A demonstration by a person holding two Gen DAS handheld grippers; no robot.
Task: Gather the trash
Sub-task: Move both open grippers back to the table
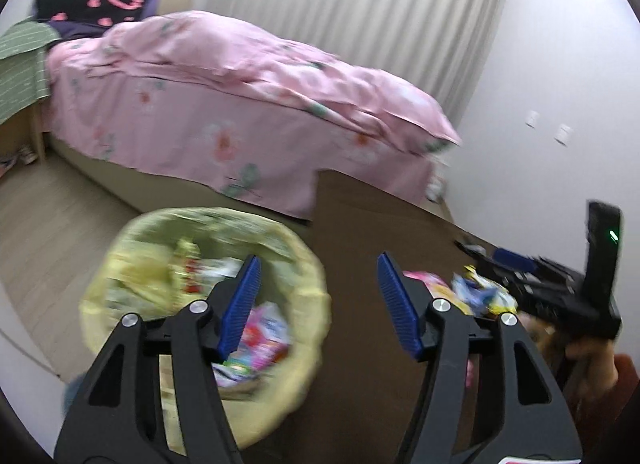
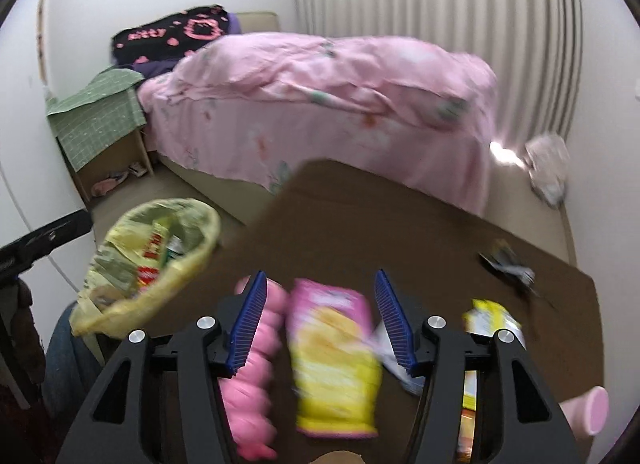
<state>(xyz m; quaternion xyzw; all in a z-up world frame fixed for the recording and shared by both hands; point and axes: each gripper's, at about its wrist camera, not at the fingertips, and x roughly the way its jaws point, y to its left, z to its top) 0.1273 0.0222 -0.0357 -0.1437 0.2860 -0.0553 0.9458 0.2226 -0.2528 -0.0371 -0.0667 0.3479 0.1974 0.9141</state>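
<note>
While both sets of tongs hang over the brown table (image 2: 400, 216), neither one is holding anything. Left gripper (image 1: 318, 280) has its blue pads spread wide, nothing between them, and it sits right at the table edge with the trash bin (image 1: 304, 328) lined in a yellow-green bag just below and to its left, already stuffed with wrappers. Right gripper (image 2: 320, 300) is gaping too, and the pink and yellow snack bag (image 2: 336, 360) lies flat on the table in the gap between its pads, not touched by either. A pink ribbed thing (image 2: 252, 384) lies under the left pad, too blurry to name. Another yellow wrapper (image 2: 492, 320) lies off to the right, and the bed with the pink quilt (image 2: 320, 104) is behind it all
</note>
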